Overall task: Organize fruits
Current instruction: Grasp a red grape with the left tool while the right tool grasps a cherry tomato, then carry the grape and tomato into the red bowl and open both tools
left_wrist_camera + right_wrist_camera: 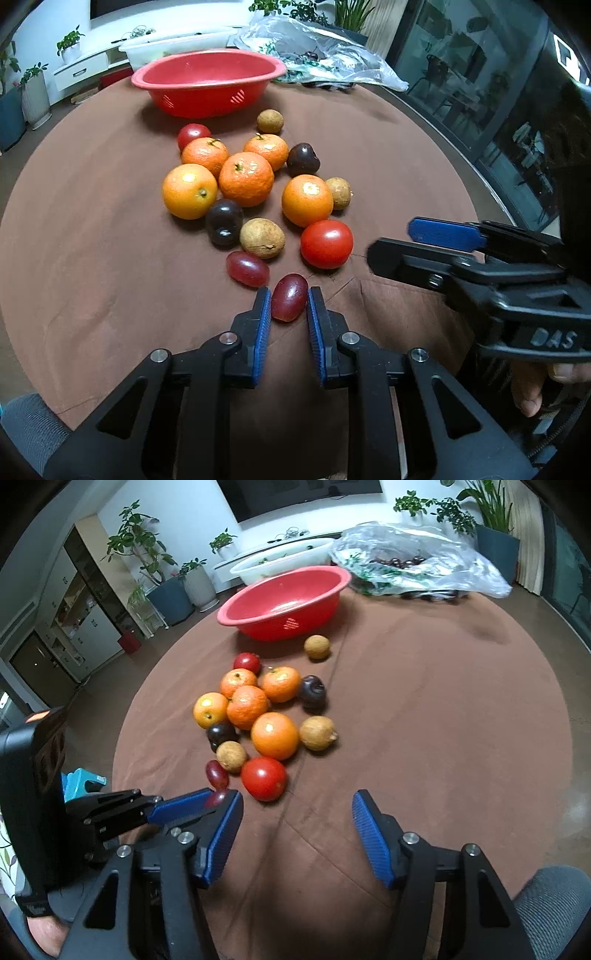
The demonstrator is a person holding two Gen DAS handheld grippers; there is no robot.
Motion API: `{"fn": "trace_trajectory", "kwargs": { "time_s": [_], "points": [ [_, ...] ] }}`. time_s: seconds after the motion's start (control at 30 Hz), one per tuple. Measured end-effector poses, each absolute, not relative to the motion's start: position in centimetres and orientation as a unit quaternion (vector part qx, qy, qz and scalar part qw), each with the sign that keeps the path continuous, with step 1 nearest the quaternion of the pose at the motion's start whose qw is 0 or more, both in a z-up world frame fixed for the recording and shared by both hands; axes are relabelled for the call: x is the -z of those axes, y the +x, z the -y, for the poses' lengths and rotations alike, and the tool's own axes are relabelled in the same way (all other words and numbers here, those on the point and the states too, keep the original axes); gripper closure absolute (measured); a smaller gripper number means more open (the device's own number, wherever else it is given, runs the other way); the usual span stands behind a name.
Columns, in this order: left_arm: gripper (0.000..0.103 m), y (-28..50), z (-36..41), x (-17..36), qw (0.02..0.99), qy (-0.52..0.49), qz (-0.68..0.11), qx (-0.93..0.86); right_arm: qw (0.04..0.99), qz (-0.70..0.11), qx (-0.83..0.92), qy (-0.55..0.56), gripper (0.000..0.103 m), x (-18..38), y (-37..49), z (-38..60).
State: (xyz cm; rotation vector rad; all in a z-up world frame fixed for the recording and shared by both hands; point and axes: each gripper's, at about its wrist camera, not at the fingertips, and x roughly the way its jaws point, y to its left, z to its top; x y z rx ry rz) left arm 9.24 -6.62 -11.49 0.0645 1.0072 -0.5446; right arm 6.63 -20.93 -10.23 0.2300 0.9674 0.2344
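My left gripper (pixel 289 299) is shut on a dark red grape (pixel 290 297) that rests on the brown cloth, at the near edge of a fruit pile. A second grape (pixel 247 268) lies just beyond it to the left, next to a brown longan (pixel 262 237). A red tomato (pixel 326 243) sits to the right, with several oranges, dark plums and longans behind. The red bowl (pixel 207 99) stands empty at the far side. My right gripper (pixel 298 799) hovers open over bare cloth, just right of the tomato (pixel 264 778), nothing between its fingers.
A clear plastic bag (pixel 417 561) holding dark fruit lies behind the bowl at the right, a white tub (pixel 280 563) behind it at the left. The round table's cloth (pixel 443 720) is bare on the right half. Glass doors stand beyond the table edge.
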Motion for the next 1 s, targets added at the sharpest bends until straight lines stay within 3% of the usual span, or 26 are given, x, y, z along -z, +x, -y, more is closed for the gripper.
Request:
{"fn": "trace_trajectory", "kwargs": {
  "time_s": [0.23, 0.63, 1.0],
  "points": [
    [0.084, 8.2, 4.3, 10.4, 0.849, 0.015, -0.466, 0.251, 0.861, -0.480, -0.128, 0.109, 0.042, 10.9, 8.4, 19.1],
    [0.084, 8.9, 1.9, 10.0, 0.859, 0.003, -0.455, 0.233, 0.856, -0.492, -0.131, 0.086, 0.068, 11.9, 9.4, 17.5],
    [0.085, 10.2, 1.3, 9.1, 0.866, 0.001, -0.445, 0.230, 0.862, -0.475, -0.140, 0.104, 0.069, 10.3, 8.5, 19.1]
  ]
}}
